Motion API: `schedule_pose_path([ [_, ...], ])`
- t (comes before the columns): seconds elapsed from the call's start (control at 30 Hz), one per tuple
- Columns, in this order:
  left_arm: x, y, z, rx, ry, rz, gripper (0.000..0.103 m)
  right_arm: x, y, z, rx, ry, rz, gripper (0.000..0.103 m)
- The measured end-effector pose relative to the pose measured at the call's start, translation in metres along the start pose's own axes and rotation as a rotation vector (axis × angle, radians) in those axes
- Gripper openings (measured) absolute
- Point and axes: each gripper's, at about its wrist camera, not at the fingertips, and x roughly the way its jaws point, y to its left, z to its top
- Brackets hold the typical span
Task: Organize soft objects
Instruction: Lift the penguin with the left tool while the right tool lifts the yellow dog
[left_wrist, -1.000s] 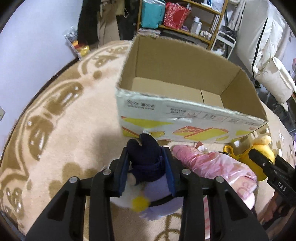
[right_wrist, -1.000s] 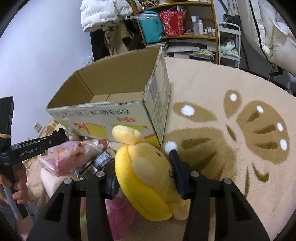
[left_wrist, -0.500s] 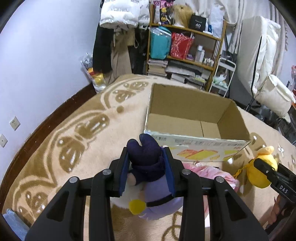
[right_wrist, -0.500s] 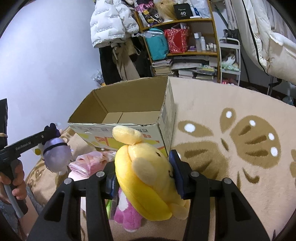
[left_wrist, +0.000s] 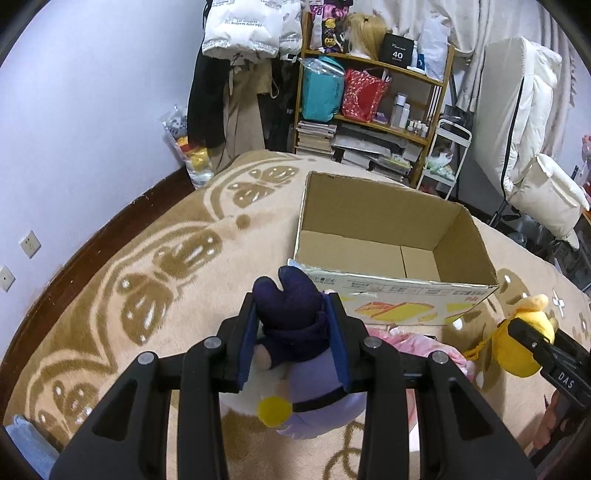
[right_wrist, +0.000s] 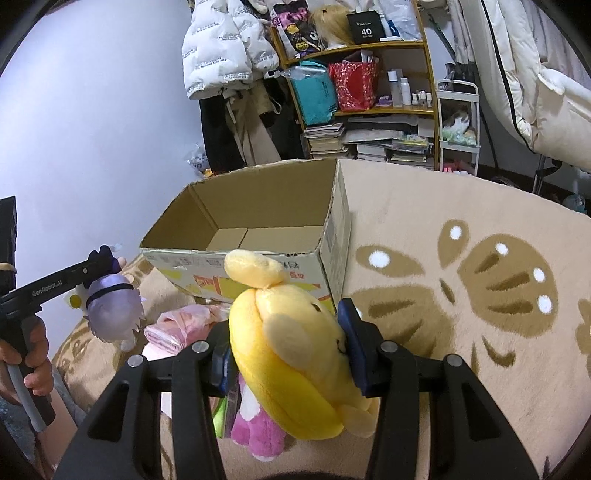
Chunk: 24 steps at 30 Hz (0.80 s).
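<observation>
The black box reads "40", the left tongs "GenRobot.AI", the right tongs "DAS".

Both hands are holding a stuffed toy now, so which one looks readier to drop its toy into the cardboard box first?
Probably left, narrowly. The left gripper holds the purple plush just short of the cardboard box front wall; the right gripper holds the yellow plush nearer its right corner.

I am over a beige rug with brown butterfly patterns, edged by dark wood floor. To my left stands a plain pale lilac wall carrying two sockets. Ahead, a wooden shelf is crammed with bags, bottles and stacked books. Coats hang beside it. White bedding is piled at right. The light is dim and even.
</observation>
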Motion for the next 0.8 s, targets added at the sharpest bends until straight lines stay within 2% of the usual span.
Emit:
schedule_pose_path([
  [0.2, 0.007, 0.002, -0.002, -0.033, 0.045, -0.039, 0.035, 0.004, -0.003, -0.001, 0.009, 0.017, 0.008, 0.050],
  [0.3, 0.007, -0.003, -0.002, -0.006, 0.040, -0.041, 0.035, 0.004, -0.002, 0.000, 0.004, 0.014, 0.009, 0.050],
  [0.43, -0.006, -0.010, 0.003, 0.008, 0.005, -0.066, 0.035, 0.001, 0.000, 0.001, -0.003, -0.005, 0.014, 0.050],
  [0.53, -0.017, -0.017, 0.008, 0.046, -0.032, -0.046, 0.035, -0.004, 0.003, 0.004, -0.007, -0.024, 0.020, 0.050],
  [0.8, -0.034, -0.019, 0.036, 0.052, -0.101, -0.014, 0.035, -0.015, 0.016, 0.033, -0.062, -0.116, 0.046, 0.050],
])
